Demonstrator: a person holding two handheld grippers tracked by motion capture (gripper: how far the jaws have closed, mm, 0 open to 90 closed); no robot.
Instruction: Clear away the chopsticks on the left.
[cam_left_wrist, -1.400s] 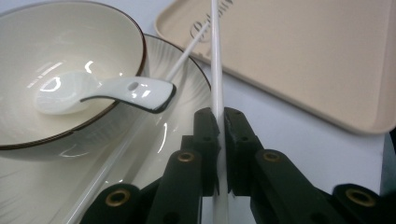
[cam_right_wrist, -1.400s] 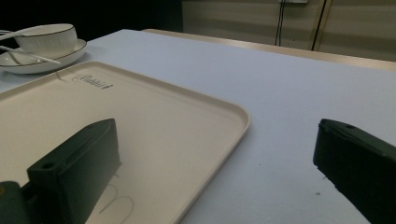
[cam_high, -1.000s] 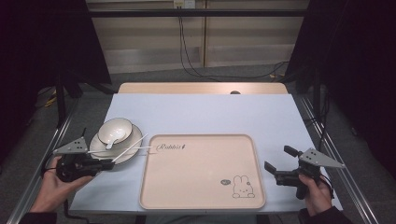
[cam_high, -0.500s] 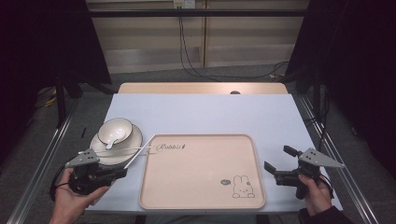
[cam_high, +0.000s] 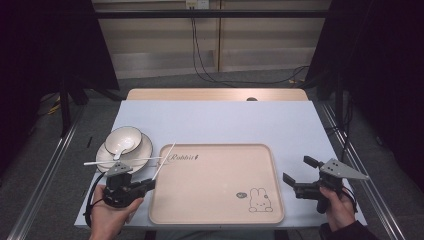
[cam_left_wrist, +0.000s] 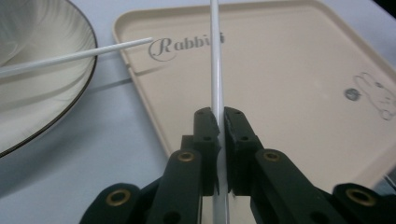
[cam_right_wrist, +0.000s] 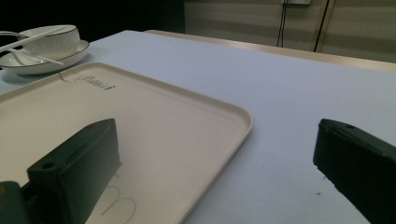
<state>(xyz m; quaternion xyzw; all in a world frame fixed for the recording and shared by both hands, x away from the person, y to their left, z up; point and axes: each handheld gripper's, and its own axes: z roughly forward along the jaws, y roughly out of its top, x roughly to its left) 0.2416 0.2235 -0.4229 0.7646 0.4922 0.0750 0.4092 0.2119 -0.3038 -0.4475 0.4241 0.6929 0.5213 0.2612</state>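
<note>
White tabletop (cam_high: 215, 120) carries my bare beige tray (cam_high: 215, 195); bowl (cam_high: 123, 139) holds a spoon (cam_high: 119, 151). Left gripper (cam_left_wrist: 219, 122) clamps a chopstick (cam_left_wrist: 215, 60); right gripper (cam_high: 299, 172) gapes.

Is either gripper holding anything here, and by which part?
The left gripper is shut on one white chopstick, near its lower end. The right gripper is open and holds nothing.

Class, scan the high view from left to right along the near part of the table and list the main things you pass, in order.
Left black two-jaw gripper gripping a thin white chopstick → beige rectangular plastic tray → small printed rabbit on the tray → right black two-jaw gripper, open.
</note>
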